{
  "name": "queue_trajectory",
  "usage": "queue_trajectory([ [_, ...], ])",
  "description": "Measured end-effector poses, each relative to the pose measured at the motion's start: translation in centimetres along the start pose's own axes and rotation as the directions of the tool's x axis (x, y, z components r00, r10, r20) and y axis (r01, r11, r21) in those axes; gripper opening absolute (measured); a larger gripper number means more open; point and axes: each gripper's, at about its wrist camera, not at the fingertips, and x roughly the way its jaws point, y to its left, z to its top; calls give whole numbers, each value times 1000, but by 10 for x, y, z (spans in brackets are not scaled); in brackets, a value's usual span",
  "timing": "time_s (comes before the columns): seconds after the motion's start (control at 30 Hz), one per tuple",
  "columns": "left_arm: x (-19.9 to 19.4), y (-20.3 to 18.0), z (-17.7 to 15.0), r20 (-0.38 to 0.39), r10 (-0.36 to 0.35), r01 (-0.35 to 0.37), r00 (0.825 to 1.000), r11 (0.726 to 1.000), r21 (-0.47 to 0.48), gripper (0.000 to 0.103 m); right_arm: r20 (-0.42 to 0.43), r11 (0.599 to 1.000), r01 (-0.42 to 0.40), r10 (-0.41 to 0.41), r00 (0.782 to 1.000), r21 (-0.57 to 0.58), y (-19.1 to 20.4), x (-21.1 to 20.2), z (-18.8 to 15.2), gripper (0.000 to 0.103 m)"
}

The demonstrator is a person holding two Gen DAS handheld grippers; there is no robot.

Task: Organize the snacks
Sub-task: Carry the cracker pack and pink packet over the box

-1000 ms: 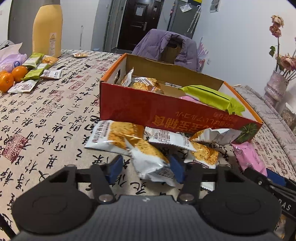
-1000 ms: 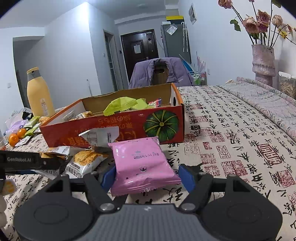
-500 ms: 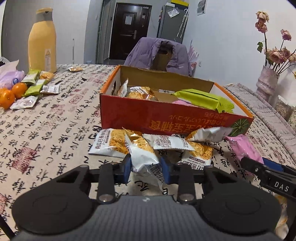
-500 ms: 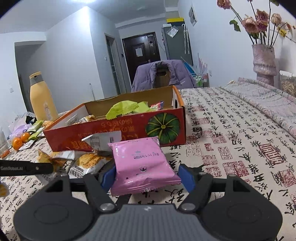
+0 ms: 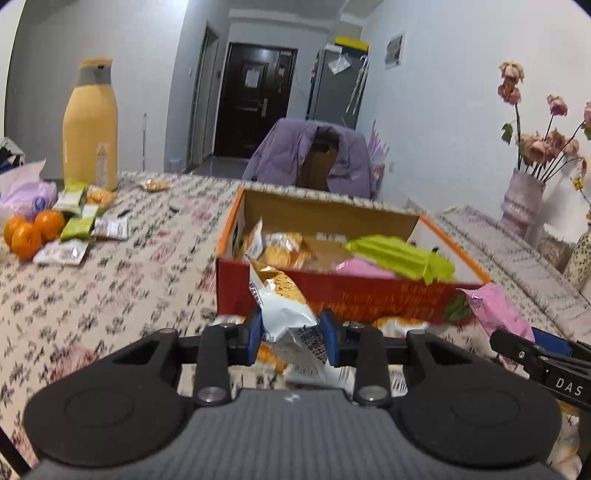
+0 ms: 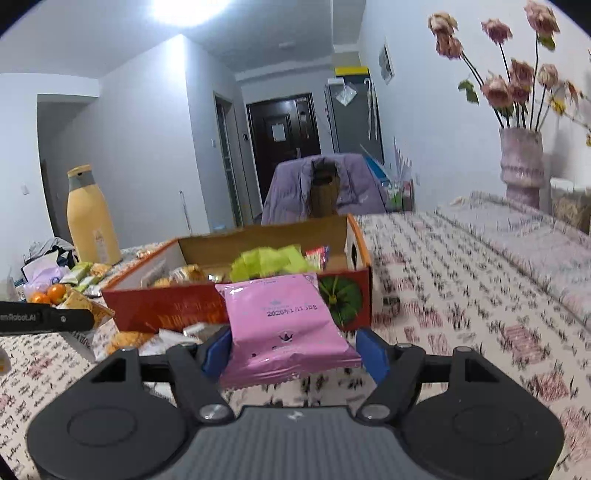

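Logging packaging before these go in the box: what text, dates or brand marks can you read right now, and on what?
"DAS": white letters on the right gripper arm, left wrist view.
"nRobot.AI": cut-off lettering on the left gripper arm, right wrist view.
"2026", then blurred digits: date stamp on the pink snack packet.
Red box front print: too blurred to read.
White and orange snack packet print: too blurred to read.
Yellow bottle label: too small.

Cool indoor light, moderately bright. Ceiling lamp point(image 6: 184, 7) glares white at top of right view. Tablecloth point(image 6: 480, 280) print smears with motion blur in both views; box point(image 5: 332, 295) lettering soft. Fisheye bends walls; dark corners. Dim hallway around door point(image 5: 255, 99).
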Motion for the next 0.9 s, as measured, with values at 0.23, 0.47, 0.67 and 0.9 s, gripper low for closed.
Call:
queue_trajectory([
  [0.23, 16, -9, 28, 46, -16, 15, 999, 999, 32, 34, 54, 999, 13, -11, 999, -46, 9, 16, 33, 72],
  [0.47, 46, -15, 56, 64, -29, 27, 998, 999, 36, 34, 65, 997, 23, -18, 998, -73, 17, 50, 66, 72],
  [0.67, 78, -16, 76, 60, -33, 32, 998, 999, 28, 34, 57, 996, 36, -31, 998, -85, 21, 82, 84, 72],
  [0.9, 114, -18, 90, 69, -15, 15, 998, 1000, 10, 34, 33, 996, 46, -43, 999, -72, 24, 122, 96, 72],
])
